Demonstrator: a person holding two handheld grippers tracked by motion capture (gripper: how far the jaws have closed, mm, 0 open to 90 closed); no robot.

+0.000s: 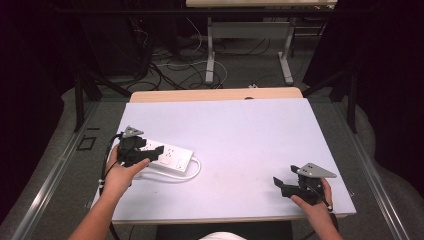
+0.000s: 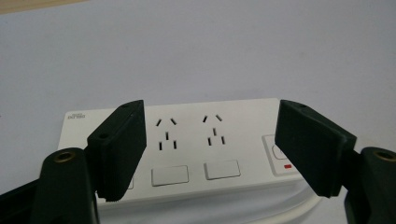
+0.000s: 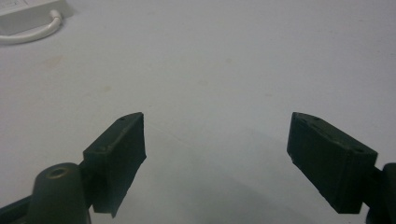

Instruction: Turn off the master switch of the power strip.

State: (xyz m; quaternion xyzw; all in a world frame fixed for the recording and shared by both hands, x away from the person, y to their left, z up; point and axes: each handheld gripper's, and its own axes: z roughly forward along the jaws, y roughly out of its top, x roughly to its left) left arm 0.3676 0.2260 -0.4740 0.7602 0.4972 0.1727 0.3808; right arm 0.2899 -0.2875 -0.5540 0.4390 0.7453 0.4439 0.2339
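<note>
Straddling power strip (image 2: 187,154): spread left tongs (image 2: 210,149)

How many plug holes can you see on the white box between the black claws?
2 socket sets on the power strip: one nearer the left jaw, one beside it toward the right jaw. The jaws may hide more.

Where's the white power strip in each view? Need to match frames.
High view: power strip at left of the table, under the left tongs.
Left gripper view: centre, between the open jaws.
Right gripper view: top-left corner.
Shared landmark: its looped white cord.
</note>
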